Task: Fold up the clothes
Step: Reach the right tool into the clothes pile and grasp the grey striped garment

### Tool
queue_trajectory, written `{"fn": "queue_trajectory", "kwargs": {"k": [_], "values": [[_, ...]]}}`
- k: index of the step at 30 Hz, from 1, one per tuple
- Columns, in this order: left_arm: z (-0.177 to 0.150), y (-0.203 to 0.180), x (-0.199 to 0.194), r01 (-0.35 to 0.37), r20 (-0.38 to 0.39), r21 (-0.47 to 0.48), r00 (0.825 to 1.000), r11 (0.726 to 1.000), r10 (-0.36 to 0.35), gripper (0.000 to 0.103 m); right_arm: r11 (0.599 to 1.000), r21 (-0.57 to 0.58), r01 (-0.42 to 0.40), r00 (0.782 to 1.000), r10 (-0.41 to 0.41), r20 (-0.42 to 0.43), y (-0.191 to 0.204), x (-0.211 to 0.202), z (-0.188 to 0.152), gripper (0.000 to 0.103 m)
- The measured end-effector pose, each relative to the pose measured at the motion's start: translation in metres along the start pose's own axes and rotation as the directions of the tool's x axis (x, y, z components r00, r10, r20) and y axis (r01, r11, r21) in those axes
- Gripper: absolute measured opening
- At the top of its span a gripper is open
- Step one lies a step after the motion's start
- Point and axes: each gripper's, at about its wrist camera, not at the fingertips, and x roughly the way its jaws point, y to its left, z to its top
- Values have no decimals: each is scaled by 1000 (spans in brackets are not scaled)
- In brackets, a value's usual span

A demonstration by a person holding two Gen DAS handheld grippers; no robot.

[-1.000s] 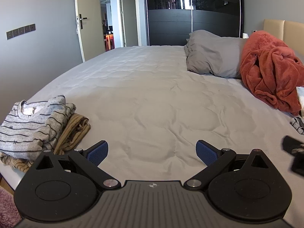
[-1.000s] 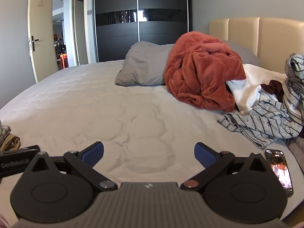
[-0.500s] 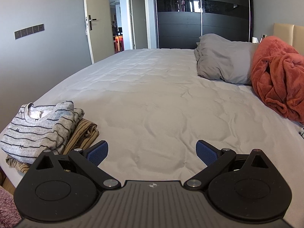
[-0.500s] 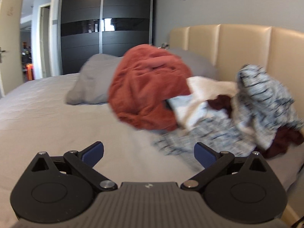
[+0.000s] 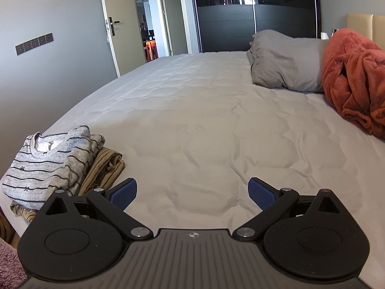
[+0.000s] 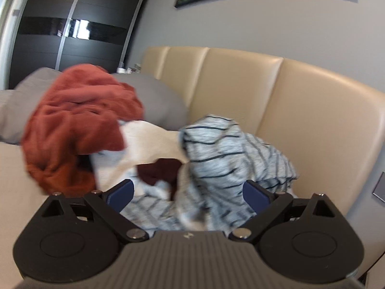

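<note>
Here, R gripper (image 6: 187,193): jaws wide apart, nothing between the blue ribbed pads (image 6: 121,192); view is motion-blurred. Directly ahead of the jaws, spilling into the gap, lies a crumpled grey-white knit top with thin dark stripes (image 6: 228,161), the likely next item to fold. It sits in a loose heap just ahead of the pads with a cream garment (image 6: 146,142) and a small maroon piece (image 6: 158,171), which lies ahead and slightly L of centre. Further ahead-L, a rust-orange fleece blanket (image 6: 74,120) is bunched against grey pillows; behind the heap, a beige padded headboard (image 6: 300,110).

Handling (judgement): the top looks light, soft and limp, w/ no stiffness; it will sag and drag neighbours. Best hold is prob. a raised ridge of fabric at the near edge, single layer if poss., then shake out to find hem or shoulders. Seams not discernible through blur.

L gripper (image 5: 192,192): jaws also wide apart, empty, over bare pale-grey quilted bedspread (image 5: 204,120). Just L of the L pad, a folded grey striped top (image 5: 48,163) rests on a folded olive-tan garment (image 5: 105,166).
</note>
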Motion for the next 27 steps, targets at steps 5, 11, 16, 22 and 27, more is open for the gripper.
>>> {"fn": "queue_trajectory", "kwargs": {"k": [5, 11, 16, 22, 27], "values": [[1, -6, 9, -17, -25, 32, 1000, 999, 17, 101, 996, -79, 41, 999, -41, 3, -1, 44, 12, 99], [1, -8, 16, -26, -47, 36, 999, 999, 28, 101, 992, -105, 75, 996, -79, -35, -1, 81, 27, 99], [1, -8, 18, -31, -53, 31, 998, 999, 33, 101, 989, -133, 59, 994, -70, -82, -2, 94, 34, 51], [3, -3, 17, -20, -60, 10, 998, 1000, 21, 101, 997, -70, 34, 988, -44, -148, -19, 97, 41, 12], [6, 4, 12, -12, -46, -18, 999, 1000, 11, 101, 999, -42, -7, 991, 1, -134, -31, 75, 53, 8]]}}
